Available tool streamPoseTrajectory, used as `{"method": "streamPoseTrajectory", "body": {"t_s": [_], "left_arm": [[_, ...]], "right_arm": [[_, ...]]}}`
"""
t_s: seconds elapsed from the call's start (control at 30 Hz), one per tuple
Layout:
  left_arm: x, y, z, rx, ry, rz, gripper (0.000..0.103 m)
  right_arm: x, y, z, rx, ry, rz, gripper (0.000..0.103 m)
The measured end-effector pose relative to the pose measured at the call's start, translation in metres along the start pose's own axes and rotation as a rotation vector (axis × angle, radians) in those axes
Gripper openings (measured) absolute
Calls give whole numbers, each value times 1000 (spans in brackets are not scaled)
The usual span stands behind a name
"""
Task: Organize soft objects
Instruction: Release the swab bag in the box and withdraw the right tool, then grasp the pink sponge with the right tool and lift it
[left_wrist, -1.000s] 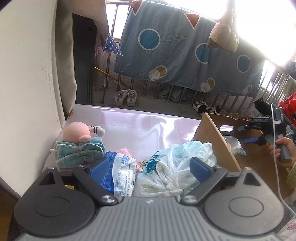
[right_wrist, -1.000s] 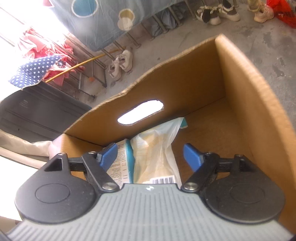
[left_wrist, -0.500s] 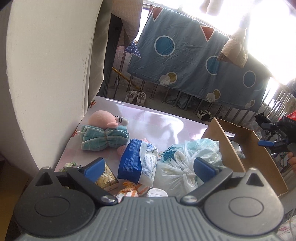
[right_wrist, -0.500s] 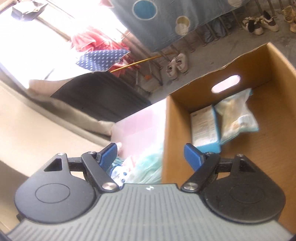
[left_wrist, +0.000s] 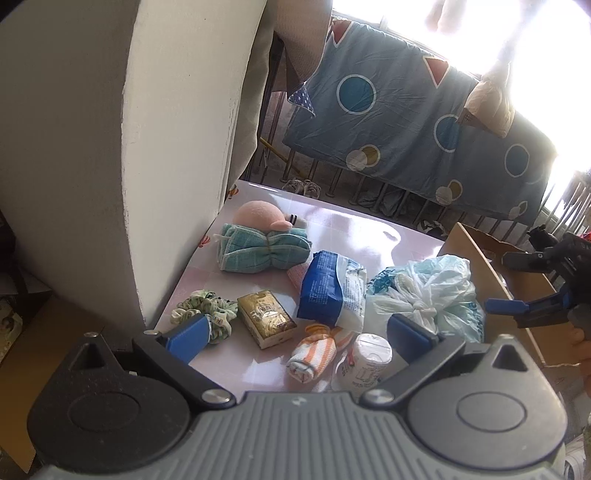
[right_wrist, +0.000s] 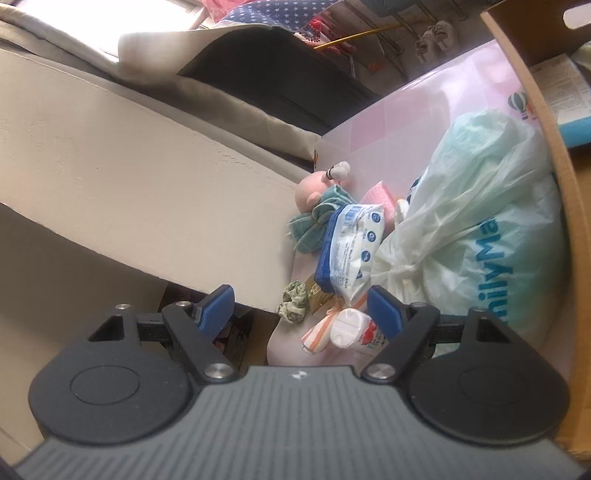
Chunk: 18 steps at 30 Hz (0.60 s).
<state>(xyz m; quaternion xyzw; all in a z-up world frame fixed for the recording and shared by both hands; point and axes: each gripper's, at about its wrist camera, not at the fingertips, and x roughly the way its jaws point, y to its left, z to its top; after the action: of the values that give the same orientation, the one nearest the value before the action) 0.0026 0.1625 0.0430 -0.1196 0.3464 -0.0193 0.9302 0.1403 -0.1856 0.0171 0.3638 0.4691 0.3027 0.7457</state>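
With both the left claw (left_wrist: 297, 334) and right claw (right_wrist: 301, 308) spread and empty, I would pinch the knotted pale plastic bag (left_wrist: 424, 291), lying on the pink table (left_wrist: 354, 229) against the brown cardboard box (left_wrist: 476, 258), by its knot.

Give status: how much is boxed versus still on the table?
Done: a printed packet lies in the cardboard box. In hand: nothing; left gripper and right gripper are open. Left: tied plastic bag, wipes pack, teal towel, scrunchie.
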Motion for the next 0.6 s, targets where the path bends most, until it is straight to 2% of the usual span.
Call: {"method": "streamPoseTrajectory", "body": {"t_s": [0.17,0.3,0.37,0.53,0.6], "left_arm": [[15,-9,-1,59,8,27,103],[39,-32,5,154,9,49,102],[55,-45,10,196,15,27,101],[99,-69,24,274,63,-4,95],[116,-72,34,275,76,4,84]], "right_arm": [[21,-7,-4,45,12,-7,79],[30,-5,6,42,-3,-29,70],[35,-3,15,35,-9,-43,67],[62,1,46,22,20,-93,51],[79,1,65,13,43,-121,47]]}}
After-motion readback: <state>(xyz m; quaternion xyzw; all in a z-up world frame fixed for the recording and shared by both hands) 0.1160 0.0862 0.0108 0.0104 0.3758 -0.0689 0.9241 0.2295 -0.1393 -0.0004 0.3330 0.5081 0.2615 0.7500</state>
